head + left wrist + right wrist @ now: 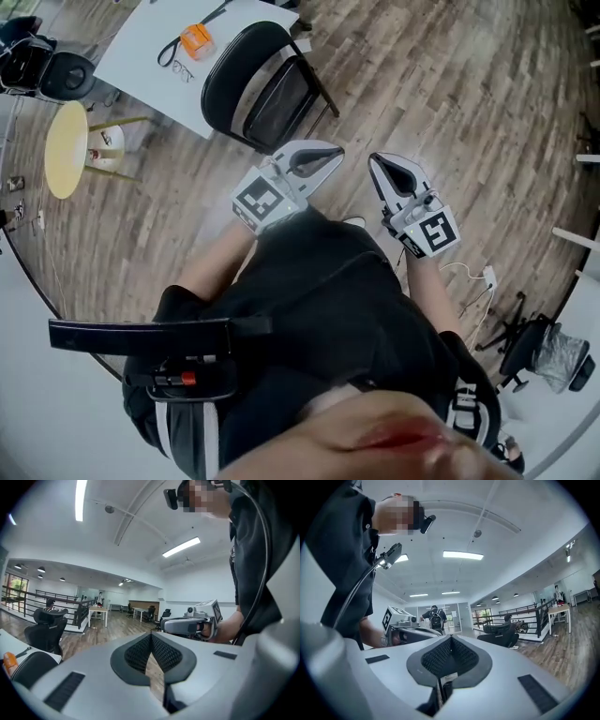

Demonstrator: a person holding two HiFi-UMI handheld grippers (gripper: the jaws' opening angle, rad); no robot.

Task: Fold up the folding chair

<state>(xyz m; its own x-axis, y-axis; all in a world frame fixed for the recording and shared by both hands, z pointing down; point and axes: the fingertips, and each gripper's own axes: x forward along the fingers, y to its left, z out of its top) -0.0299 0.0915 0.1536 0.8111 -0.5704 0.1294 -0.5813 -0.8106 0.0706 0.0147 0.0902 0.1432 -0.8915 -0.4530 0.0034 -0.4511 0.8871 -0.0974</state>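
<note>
The black folding chair (267, 89), with a rounded back and a mesh seat, stands on the wood floor against the corner of a white table (141, 56). Both grippers are held up in front of the person's chest, well short of the chair and not touching it. My left gripper (328, 154) is shut with nothing between its pads, which meet in the left gripper view (151, 641). My right gripper (380, 169) is shut and empty too, its pads closed together (450, 644). Each gripper shows in the other's view, the right gripper (187, 624) and the left gripper (410, 632).
On the white table lie an orange object (196, 40) and a dark cable. A yellow round stool (66, 148) and a black office chair (56, 70) stand at the left. A white cable (473, 277) lies on the floor; another chair base and a bin (558, 352) sit at lower right.
</note>
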